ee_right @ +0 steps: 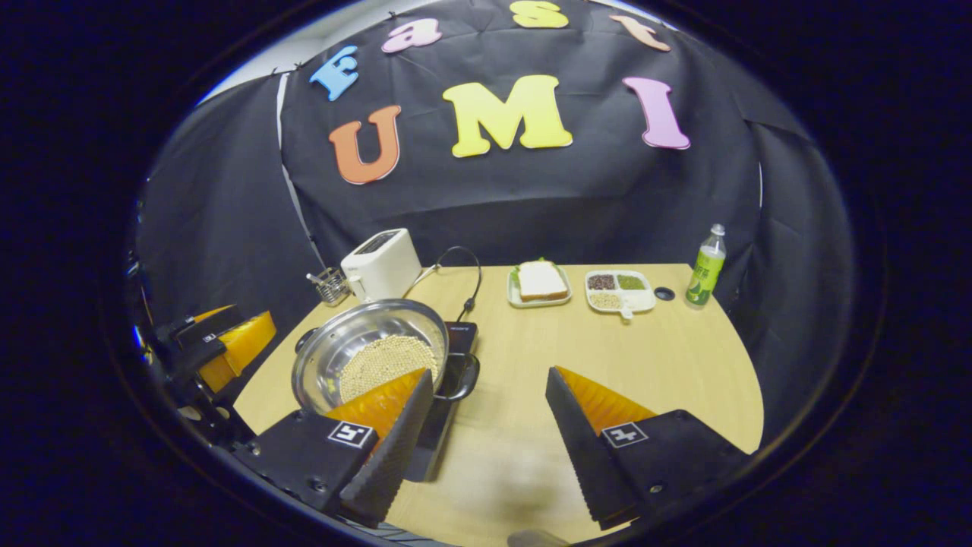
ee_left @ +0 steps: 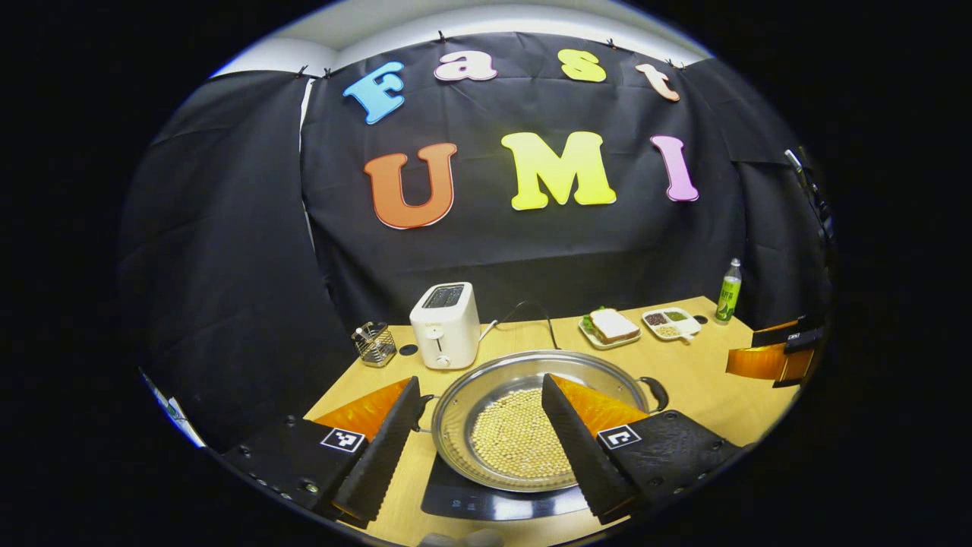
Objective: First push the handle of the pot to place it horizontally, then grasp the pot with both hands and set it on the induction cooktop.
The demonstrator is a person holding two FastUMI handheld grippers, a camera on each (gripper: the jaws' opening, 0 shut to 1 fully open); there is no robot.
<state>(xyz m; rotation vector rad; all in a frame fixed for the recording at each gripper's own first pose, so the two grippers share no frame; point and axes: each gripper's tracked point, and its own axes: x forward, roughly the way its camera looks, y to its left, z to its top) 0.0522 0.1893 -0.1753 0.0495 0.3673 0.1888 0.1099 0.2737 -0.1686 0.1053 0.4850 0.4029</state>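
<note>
Pot [ee_left: 531,414] on cooktop [ee_left: 463,497], handles [ee_left: 654,391] sideways.

The pot [ee_left: 531,403] looks like polished steel, shiny enough to catch glare along the rim, and its loop handle [ee_right: 459,377] is dark and glossy. It sits on a cooktop [ee_left: 486,497] with a smooth black glass-like top. The worktop [ee_right: 607,357] is pale wood grain, matt finish. The toaster [ee_left: 446,325] looks like smooth white plastic with a slight sheen. A little wire metal basket [ee_left: 374,344] stands near it. The bottle [ee_right: 705,266] is clear plastic. The booth wall is matt black cloth, a bit creased. The fingers [ee_left: 380,448] have ribbed, rough-looking inner faces.
</note>
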